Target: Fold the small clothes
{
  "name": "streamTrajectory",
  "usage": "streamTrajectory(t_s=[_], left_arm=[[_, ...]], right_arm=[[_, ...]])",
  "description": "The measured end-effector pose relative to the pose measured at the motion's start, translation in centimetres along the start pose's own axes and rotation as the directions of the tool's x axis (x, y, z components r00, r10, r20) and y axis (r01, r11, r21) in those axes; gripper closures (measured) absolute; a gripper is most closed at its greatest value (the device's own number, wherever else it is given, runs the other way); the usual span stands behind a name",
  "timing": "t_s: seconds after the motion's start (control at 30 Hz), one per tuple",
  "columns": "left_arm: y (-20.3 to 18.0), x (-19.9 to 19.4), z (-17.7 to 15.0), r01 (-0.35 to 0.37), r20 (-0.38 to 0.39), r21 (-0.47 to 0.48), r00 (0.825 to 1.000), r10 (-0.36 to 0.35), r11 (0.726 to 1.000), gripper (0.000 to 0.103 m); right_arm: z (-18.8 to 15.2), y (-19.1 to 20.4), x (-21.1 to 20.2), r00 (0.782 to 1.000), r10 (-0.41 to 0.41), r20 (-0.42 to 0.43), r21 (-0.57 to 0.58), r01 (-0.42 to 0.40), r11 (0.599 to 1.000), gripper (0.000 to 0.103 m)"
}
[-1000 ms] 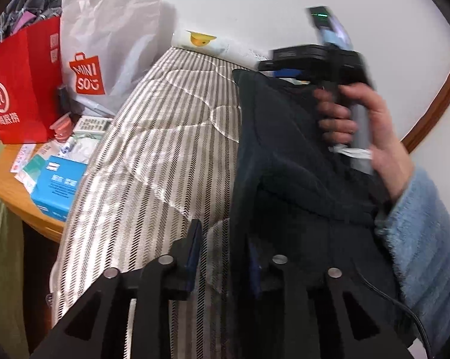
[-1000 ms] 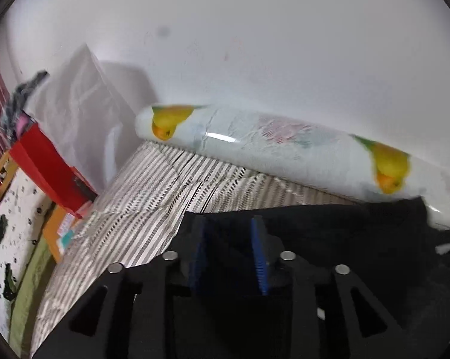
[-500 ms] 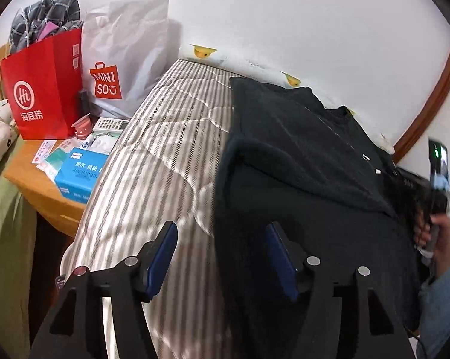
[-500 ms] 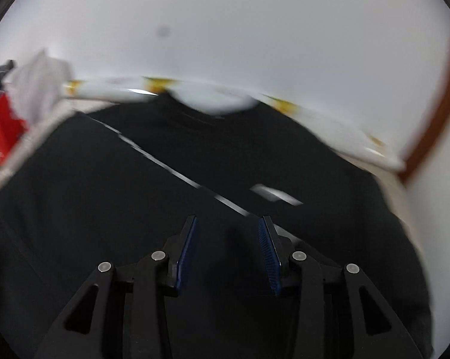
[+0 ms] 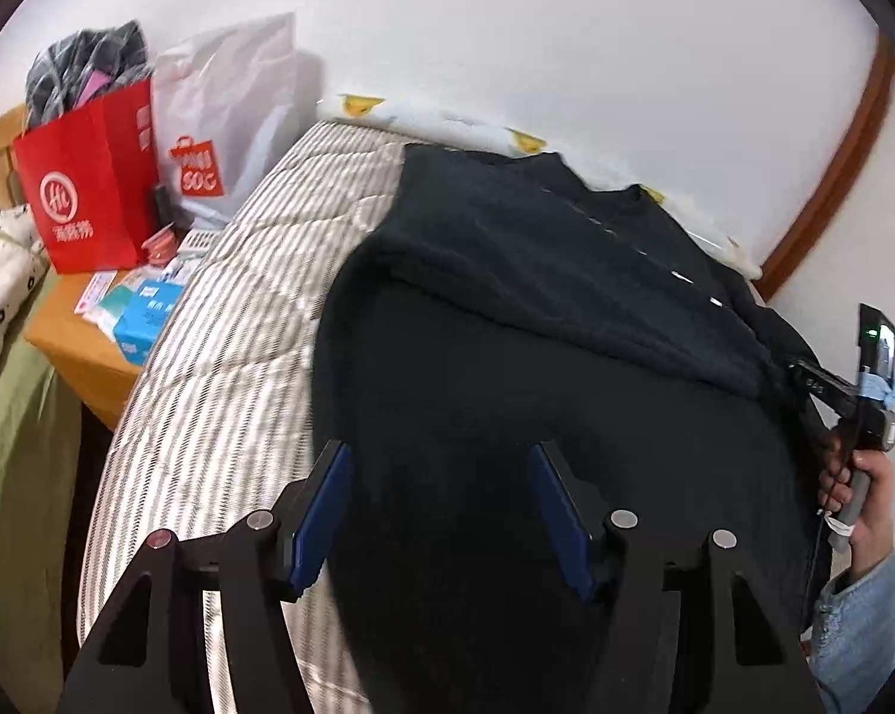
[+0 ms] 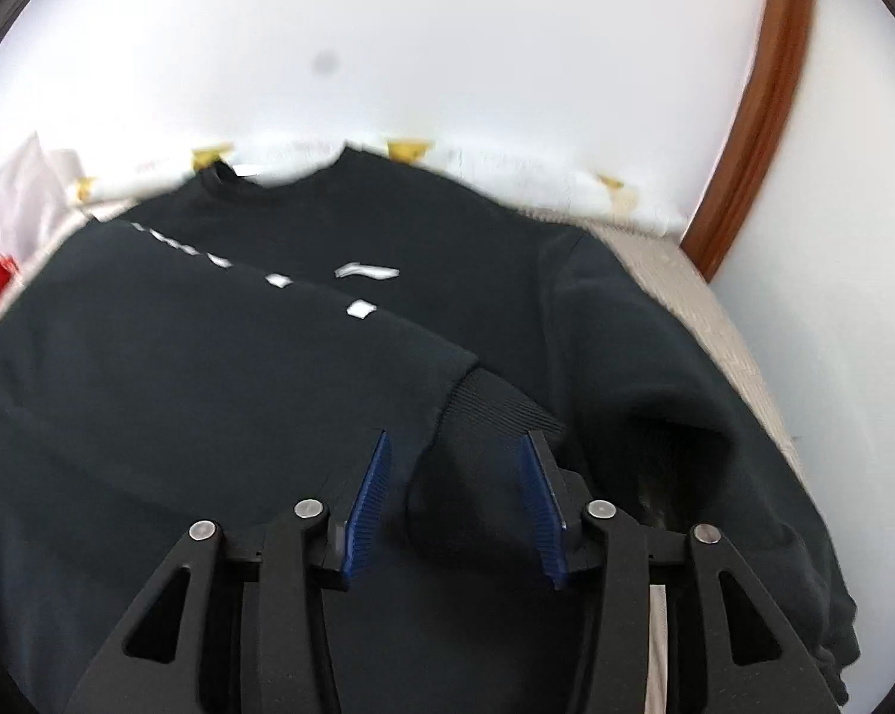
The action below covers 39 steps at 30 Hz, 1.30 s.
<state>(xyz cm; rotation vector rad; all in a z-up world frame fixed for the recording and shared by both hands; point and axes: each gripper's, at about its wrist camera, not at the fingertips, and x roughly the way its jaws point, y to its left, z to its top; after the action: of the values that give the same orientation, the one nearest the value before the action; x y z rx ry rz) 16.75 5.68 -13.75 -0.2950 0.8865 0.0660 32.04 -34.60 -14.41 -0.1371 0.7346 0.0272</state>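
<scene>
A black sweatshirt (image 6: pixel 221 392) lies flat on the striped mattress (image 5: pixel 221 321), collar toward the wall. One sleeve is folded across its chest. That sleeve's ribbed cuff (image 6: pixel 495 404) lies between the fingertips of my right gripper (image 6: pixel 456 439). The jaws are opening and the blue pads (image 6: pixel 367 494) stand clear of the cloth. My left gripper (image 5: pixel 440 451) hovers open over the sweatshirt's lower left part (image 5: pixel 506 428), with dark fabric below the gap and nothing gripped. In the left wrist view, a hand (image 5: pixel 857 494) in a light blue sleeve holds the right tool at the garment's right side.
A red paper bag (image 5: pixel 84 190) and a white shopping bag (image 5: pixel 221 125) stand beside the bed, above a wooden bedside table (image 5: pixel 72 345) with boxes on it. A printed bolster (image 5: pixel 435 119) lies along the white wall. Brown wooden trim (image 6: pixel 762 95) curves at the right.
The left gripper has opened, let go of the sweatshirt's edge and drawn back. The right gripper has swept from the far left corner across the chest to the right, and its jaws have widened.
</scene>
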Motion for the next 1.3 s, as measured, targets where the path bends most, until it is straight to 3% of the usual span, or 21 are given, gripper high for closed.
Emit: streamTrajectory(t_s=[0.07, 0.17, 0.3, 0.5, 0.67, 0.7, 0.73, 0.8, 0.83, 0.9, 1.1, 1.2, 1.3], left_arm=[[-1.1, -0.3, 0.0, 0.001, 0.002, 0.023, 1.000, -0.001, 1.000, 0.038], [-2.5, -0.4, 0.0, 0.009, 0.011, 0.051, 1.000, -0.010, 0.999, 0.034], [-4.3, 0.4, 0.0, 0.021, 0.003, 0.059, 1.000, -0.021, 0.998, 0.032], [-7.3, 2.1, 0.1, 0.024, -0.030, 0.070, 0.999, -0.022, 0.997, 0.032], [-9.1, 2.6, 0.2, 0.021, -0.047, 0.094, 0.999, -0.016, 0.995, 0.032], [-9.4, 2.7, 0.3, 0.020, -0.047, 0.100, 0.999, -0.015, 0.995, 0.032], [-9.7, 2.7, 0.5, 0.019, -0.047, 0.102, 0.999, -0.014, 0.995, 0.032], [-10.0, 2.8, 0.9, 0.019, -0.043, 0.100, 0.999, -0.015, 0.995, 0.032], [-10.0, 2.7, 1.1, 0.022, -0.040, 0.098, 0.999, -0.018, 0.995, 0.032], [-10.0, 2.6, 1.4, 0.022, -0.034, 0.099, 0.999, -0.019, 0.995, 0.032], [-8.4, 2.0, 1.9, 0.010, -0.013, 0.088, 1.000, -0.008, 0.996, 0.032], [-6.6, 2.1, 2.0, 0.019, -0.015, 0.062, 1.000, -0.018, 0.998, 0.032], [-5.3, 2.3, 1.9, 0.031, -0.021, 0.037, 0.999, -0.030, 0.999, 0.032]], right_arm=[[-1.3, -2.1, -1.7, 0.999, -0.024, 0.025, 0.025, 0.023, 0.999, 0.045], [-4.3, -7.3, -3.0, 0.990, -0.138, 0.012, 0.080, 0.136, 0.987, 0.032], [-7.9, -13.4, -3.1, 0.954, -0.289, -0.081, 0.103, 0.296, 0.949, 0.030], [-12.4, -18.3, -0.6, 0.917, -0.328, -0.230, 0.125, 0.362, 0.924, 0.030], [-12.4, -19.1, 0.0, 0.930, -0.315, -0.190, 0.181, 0.349, 0.920, 0.031], [-12.1, -19.3, 0.4, 0.933, -0.307, -0.187, 0.193, 0.342, 0.920, 0.033], [-11.8, -19.6, 0.7, 0.938, -0.294, -0.186, 0.203, 0.329, 0.922, 0.043], [-11.0, -19.9, 1.7, 0.950, -0.249, -0.190, 0.219, 0.288, 0.932, 0.082], [-10.6, -20.0, 2.0, 0.946, -0.254, -0.200, 0.219, 0.296, 0.930, 0.095], [-10.2, -21.2, 1.5, 0.940, -0.288, -0.183, 0.227, 0.325, 0.918, 0.097], [-6.4, -27.5, -3.8, 0.921, -0.376, -0.102, 0.436, 0.381, 0.815, 0.097], [-3.2, -27.0, -6.3, 0.915, -0.402, -0.030, 0.434, 0.374, 0.819, 0.097], [0.6, -23.1, -8.6, 0.915, -0.400, 0.057, 0.392, 0.348, 0.852, 0.097]])
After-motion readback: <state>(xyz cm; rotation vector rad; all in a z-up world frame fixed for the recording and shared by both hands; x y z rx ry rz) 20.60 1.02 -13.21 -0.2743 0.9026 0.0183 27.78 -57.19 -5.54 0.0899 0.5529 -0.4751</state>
